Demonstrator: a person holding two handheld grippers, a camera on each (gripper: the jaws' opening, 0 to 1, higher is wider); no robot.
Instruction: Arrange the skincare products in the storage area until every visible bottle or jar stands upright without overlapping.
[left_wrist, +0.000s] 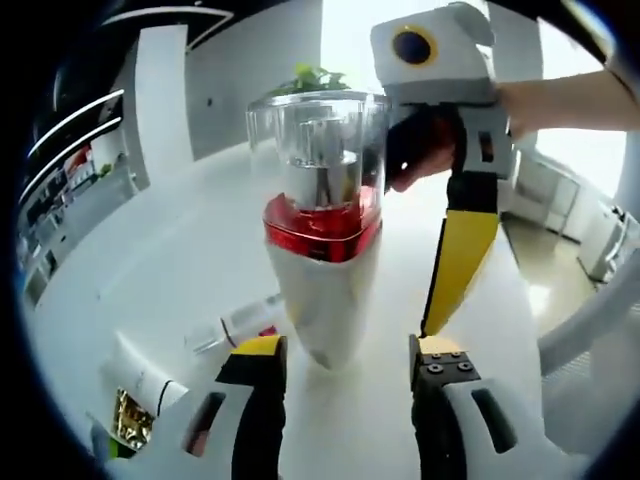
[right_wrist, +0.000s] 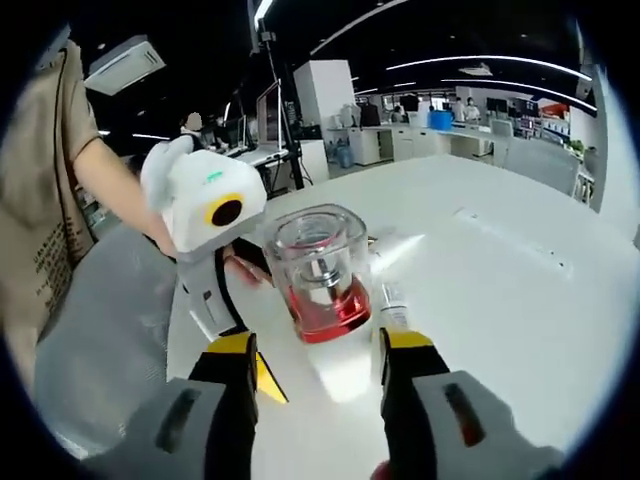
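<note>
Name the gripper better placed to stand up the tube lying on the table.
Probably left. In its own view the lying tube sits just ahead of the left gripper, beside the upright bottle; the right gripper hovers past the bottle.

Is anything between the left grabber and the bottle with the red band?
Nothing visible. The bottle stands upright on the table just beyond the left hand-held gripper, whose jaws are apart. The right hand-held gripper is beside the bottle, not between.
</note>
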